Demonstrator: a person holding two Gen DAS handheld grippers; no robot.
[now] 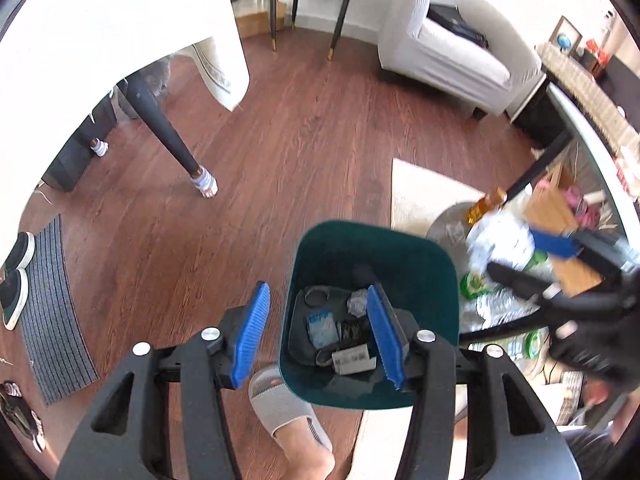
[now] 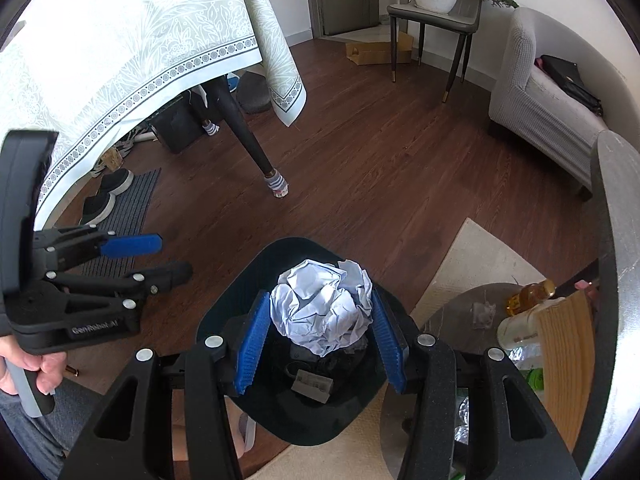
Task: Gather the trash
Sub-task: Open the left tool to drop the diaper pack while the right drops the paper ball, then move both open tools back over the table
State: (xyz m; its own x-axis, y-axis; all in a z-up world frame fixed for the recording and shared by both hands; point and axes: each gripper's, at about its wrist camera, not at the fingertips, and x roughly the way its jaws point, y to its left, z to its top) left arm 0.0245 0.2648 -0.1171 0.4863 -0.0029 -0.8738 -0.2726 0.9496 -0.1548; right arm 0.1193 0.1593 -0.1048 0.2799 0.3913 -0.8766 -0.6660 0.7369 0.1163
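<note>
Here the right gripper (image 2: 320, 334) squeezes a big crumpled paper ball (image 2: 322, 306) between its blue pads, just above the open green trash bin (image 2: 224, 320). The bin stands on the brown wood floor (image 2: 380, 168), partly on a pale rug (image 2: 476, 256). Inside it lie a small blue packet (image 1: 320, 326), a little foil wad (image 1: 357, 302) and a white label (image 1: 354, 358). The left gripper (image 1: 320, 336) hangs over the bin's near edge, its pads apart with nothing between them. A low round tabletop (image 2: 452, 320) beside the bin holds a yellow bottle (image 2: 530, 296).
</note>
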